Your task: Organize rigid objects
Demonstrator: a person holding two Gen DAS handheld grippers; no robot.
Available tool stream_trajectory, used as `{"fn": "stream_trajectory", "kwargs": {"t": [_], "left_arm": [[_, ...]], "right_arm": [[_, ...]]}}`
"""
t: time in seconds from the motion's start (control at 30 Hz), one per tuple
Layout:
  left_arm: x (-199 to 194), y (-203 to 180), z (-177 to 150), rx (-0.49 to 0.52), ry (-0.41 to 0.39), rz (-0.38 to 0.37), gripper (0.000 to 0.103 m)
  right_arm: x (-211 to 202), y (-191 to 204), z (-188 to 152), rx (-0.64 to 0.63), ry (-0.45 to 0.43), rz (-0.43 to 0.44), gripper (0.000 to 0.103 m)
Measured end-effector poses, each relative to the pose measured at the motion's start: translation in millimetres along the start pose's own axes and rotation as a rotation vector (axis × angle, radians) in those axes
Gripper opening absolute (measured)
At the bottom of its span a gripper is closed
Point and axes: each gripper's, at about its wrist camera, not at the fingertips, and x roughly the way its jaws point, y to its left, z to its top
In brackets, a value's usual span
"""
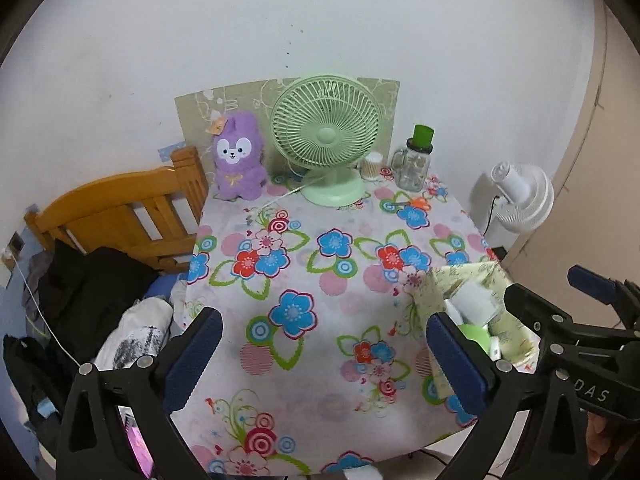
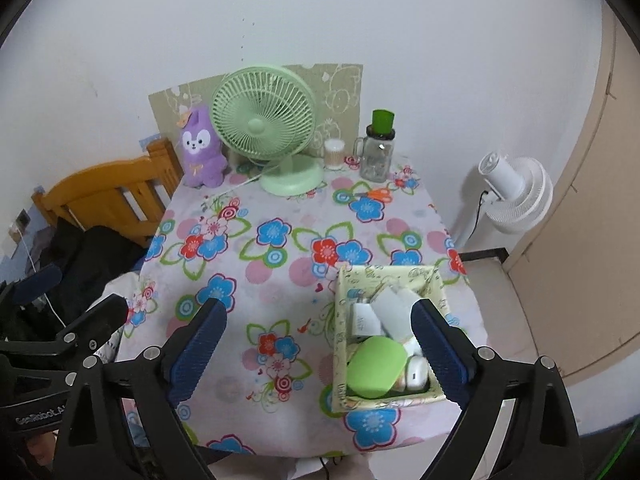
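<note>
1. Both tongs are held low at the near edge of the tabletop, side by side and pointing toward the back wall; the left tongs and the right tongs each have their blue-padded jaws wide apart, holding nothing.
2. At the back of the floral-covered tabletop stand a green desk fan, a purple plush toy, a glass jar with a green lid and a small white cup; orange scissors lie in front of the jar.
3. Near the front right corner sits a pale patterned box, its far-right side partly hidden behind the right tongs' right finger.
4. Inside the box lie a green rounded case and several white chargers, packed close and touching; how many there are is hard to make out.
5. From the left wrist view the box is mostly blocked by both tools.
6. Off the tabletop, a white floor fan stands to the right and a wooden bed frame to the left.
</note>
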Motion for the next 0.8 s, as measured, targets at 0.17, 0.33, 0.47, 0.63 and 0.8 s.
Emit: {"fn": "stream_trajectory", "kwargs": {"t": [0.17,0.33,0.47,0.63,0.8], "left_arm": [[-1.7,-7.5,4.3,-0.012,0.005,-0.034,0.103],[-0.8,-14.3,8.3,-0.016,0.015,-0.032,0.103],[-2.4,-21.6,10.9,-0.007,0.006,-0.015,0.103],[-5.4,-29.0,11.8,-0.008,-0.005,-0.006,0.103],[-9.3,-35.1,12.3,-0.002,-0.020,0.004,0.103]], "right_arm": [[-8.0,-9.8,3.3,0.003,-0.016,-0.015,0.095],[-9.0,-19.0,4.2,0.022,-0.021,-0.018,0.095],[-8.9,-25.4,4.6,0.037,-0.024,-0.013,0.095],[-11.4,-31.8,4.7,0.045,-0.039,-0.011,0.095],[-14.1,-37.0,4.5,0.048,-0.049,-0.006,0.095]]}}
